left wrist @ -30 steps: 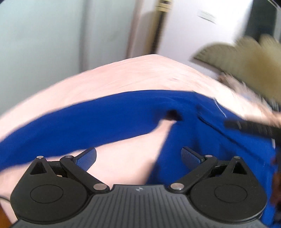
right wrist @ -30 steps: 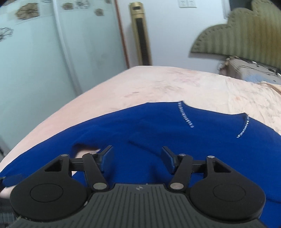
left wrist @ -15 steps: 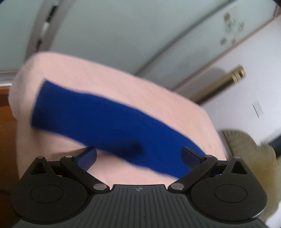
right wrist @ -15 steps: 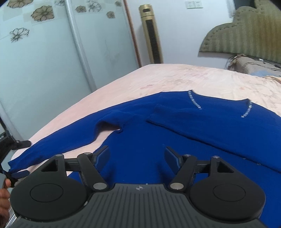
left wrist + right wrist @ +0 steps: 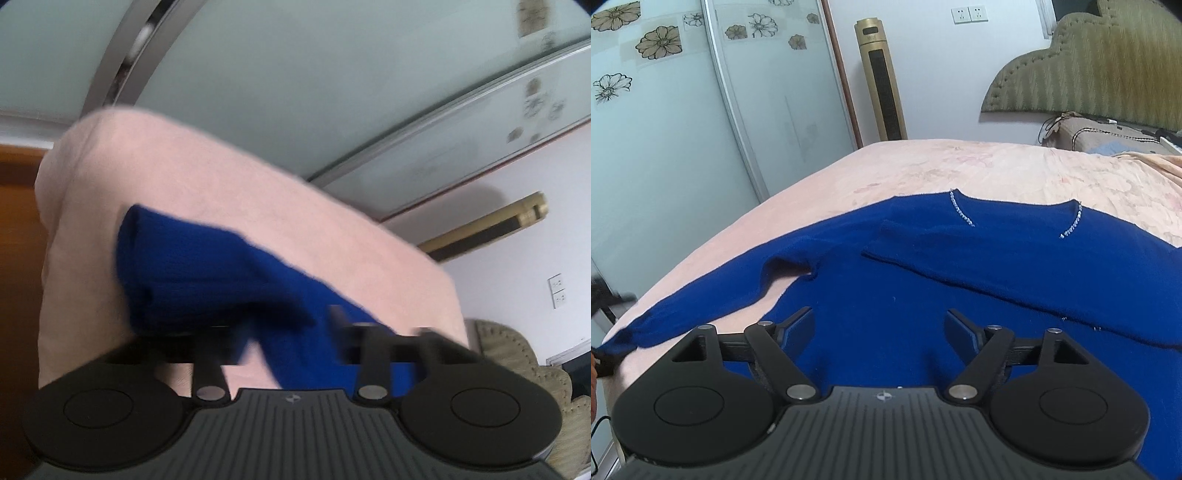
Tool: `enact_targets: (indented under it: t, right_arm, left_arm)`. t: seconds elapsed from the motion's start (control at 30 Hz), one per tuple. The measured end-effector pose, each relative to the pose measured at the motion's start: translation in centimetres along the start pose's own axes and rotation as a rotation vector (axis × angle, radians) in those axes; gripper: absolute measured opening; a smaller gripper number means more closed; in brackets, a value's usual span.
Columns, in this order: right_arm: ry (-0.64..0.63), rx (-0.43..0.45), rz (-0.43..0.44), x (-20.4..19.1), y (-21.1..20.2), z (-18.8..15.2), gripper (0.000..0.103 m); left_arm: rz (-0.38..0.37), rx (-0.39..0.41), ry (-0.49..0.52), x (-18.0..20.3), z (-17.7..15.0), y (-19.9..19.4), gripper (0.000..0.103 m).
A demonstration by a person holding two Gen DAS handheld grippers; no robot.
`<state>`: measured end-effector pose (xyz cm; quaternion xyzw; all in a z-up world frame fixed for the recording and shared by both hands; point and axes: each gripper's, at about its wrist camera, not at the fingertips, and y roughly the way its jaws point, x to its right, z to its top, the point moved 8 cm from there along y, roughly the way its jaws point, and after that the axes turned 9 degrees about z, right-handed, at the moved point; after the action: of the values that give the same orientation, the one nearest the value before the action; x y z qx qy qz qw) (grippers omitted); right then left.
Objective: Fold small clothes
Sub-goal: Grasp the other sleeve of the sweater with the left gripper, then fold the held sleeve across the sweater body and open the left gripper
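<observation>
Spreading across the bed: blue sweater, one sleeve reaching the bed's corner. Just narrowed over that sleeve cuff: left hand-held gripper, grasp on it unconfirmed through blur. Just widened: right hand-held gripper, released above the sweater body. Sleeve fold likely next.
</observation>
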<state>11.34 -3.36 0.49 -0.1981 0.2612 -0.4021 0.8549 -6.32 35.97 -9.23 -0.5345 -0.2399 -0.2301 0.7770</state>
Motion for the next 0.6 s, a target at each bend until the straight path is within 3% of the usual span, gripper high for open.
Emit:
enact_targets:
  t: [0.07, 0.1, 0.23, 0.3, 0.43, 0.53, 0.6]
  right_arm:
    - [0.009, -0.003, -0.003, 0.2, 0.0, -0.1, 0.08]
    - [0.013, -0.002, -0.004, 0.4, 0.0, -0.2, 0.08]
    - [0.021, 0.004, -0.014, 0.9, -0.4, -0.3, 0.081]
    - [0.028, 0.007, -0.02, 1.3, -0.7, -0.4, 0.081]
    - [0.051, 0.01, -0.052, 2.6, -1.2, -0.7, 0.083]
    - [0.084, 0.023, -0.083, 4.1, -1.9, -0.9, 0.083]
    - [0.106, 0.042, -0.113, 5.3, -2.7, -0.9, 0.083]
  left_arm:
    - [-0.006, -0.054, -0.047, -0.6, -0.1, 0.7, 0.011]
    - [-0.008, -0.057, -0.052, -0.7, 0.0, 0.7, 0.011]
    - [0.003, 0.057, 0.099, 1.9, 0.4, -0.6, 0.01]
    - [-0.018, 0.137, 0.236, 5.0, 0.1, -1.4, 0.01]
    - [-0.106, 0.183, 0.552, 14.0, -2.9, -1.8, 0.01]
    - [-0.187, 0.185, 0.864, 21.1, -8.1, -1.8, 0.011]
    - [-0.256, 0.13, 1.066, 24.3, -13.6, -1.6, 0.011]
